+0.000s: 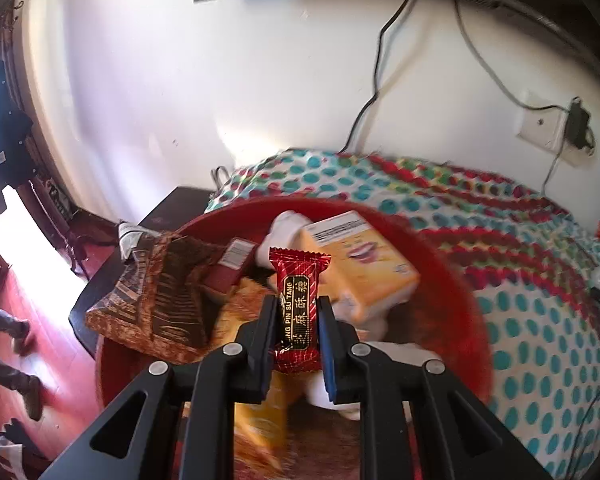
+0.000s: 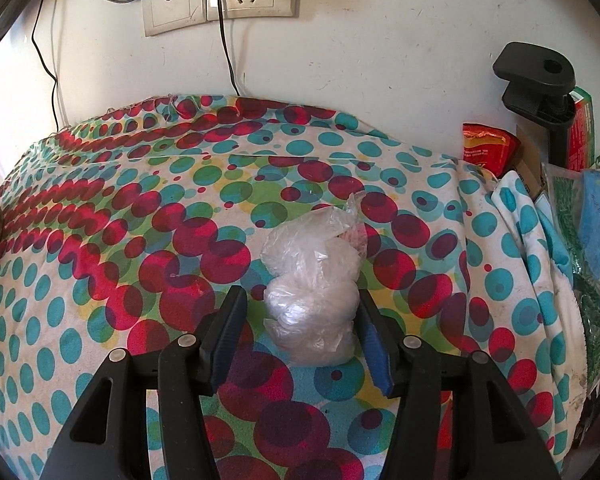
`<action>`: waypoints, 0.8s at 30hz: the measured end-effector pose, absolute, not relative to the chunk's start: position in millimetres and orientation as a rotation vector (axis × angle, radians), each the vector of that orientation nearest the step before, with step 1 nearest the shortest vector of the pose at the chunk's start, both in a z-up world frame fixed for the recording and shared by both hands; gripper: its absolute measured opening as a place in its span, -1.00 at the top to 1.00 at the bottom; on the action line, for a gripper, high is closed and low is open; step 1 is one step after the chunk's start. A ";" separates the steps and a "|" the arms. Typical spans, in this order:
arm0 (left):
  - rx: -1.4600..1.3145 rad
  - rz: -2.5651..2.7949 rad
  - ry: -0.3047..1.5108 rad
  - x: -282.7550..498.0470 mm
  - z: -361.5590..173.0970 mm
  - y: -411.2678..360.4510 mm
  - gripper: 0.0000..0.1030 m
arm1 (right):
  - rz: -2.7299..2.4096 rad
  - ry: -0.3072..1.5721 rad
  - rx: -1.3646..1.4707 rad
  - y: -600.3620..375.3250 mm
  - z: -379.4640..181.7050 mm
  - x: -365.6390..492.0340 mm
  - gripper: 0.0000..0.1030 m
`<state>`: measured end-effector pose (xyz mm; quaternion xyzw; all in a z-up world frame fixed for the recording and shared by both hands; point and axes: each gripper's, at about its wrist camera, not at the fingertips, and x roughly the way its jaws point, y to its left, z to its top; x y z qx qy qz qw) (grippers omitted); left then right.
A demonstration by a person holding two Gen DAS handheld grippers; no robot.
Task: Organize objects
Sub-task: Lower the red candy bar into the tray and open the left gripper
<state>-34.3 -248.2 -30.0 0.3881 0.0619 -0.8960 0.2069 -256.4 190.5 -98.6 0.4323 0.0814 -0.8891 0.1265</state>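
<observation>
Left tool: the left tool (image 1: 293, 334) was clenched on a small red foil-wrapped candy with gold lettering (image 1: 299, 308), pinched across its middle and held upright above a round red plastic basin (image 1: 466, 296)

Right tool: the right tool (image 2: 302, 334) stood released, its jaws either side of a knotted clear plastic bag of pale contents (image 2: 314, 292); the far pad lay just beside the bag, the near one apart from it; whether either touched could not be told

Where things were: the bag rested on the dotted red, teal and green cloth (image 2: 100, 240) covering the bench; the basin sat on the same cloth near its edge, already holding a brown crinkled snack packet (image 1: 156, 300), a yellow cardboard box (image 1: 364, 268) and other packets

Handling, candy: likely light and stiff at the core; the foil looked slippery, so a hold on the body, not the crimped ends, seemed safest

Handling, bag: probably soft, thin and easily torn; a gentle hold low on its full body seemed best

Hard to make out: the basin's contents were blurred; several could not be identified; the bag's contents were unclear; things heaped at the cloth's right edge were cut off
</observation>
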 end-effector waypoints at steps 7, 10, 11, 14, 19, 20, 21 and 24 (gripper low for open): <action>1.083 -2.503 0.180 -38.9 -40.2 -264.0 0.61 | -2.593 0.233 1.264 191.6 -100.8 -256.6 -0.06; 1.098 -2.509 0.171 -46.3 -44.1 -264.1 0.57 | -2.593 0.233 1.264 192.4 -101.0 -257.4 -0.08; 1.098 -2.507 0.169 -48.8 -44.3 -264.5 0.57 | -2.596 0.236 1.265 192.0 -101.0 -257.0 -0.08; 1.101 -2.506 0.163 -55.5 -44.1 -266.0 0.57 | -2.602 0.249 1.263 191.2 -100.9 -256.2 -0.08; 1.115 -2.488 0.142 -68.4 -47.2 -269.0 0.57 | -2.605 0.253 1.265 191.4 -100.7 -257.2 -0.11; 1.123 -2.478 0.149 -70.7 -49.2 -270.3 0.57 | -2.607 0.254 1.265 191.0 -100.6 -256.5 -0.11; 1.123 -2.470 0.155 -71.4 -50.5 -271.1 0.57 | -2.608 0.256 1.265 190.9 -100.6 -256.1 -0.12; 1.141 -2.448 0.170 -72.8 -54.7 -273.1 0.55 | -2.607 0.255 1.265 191.1 -100.5 -256.6 -0.12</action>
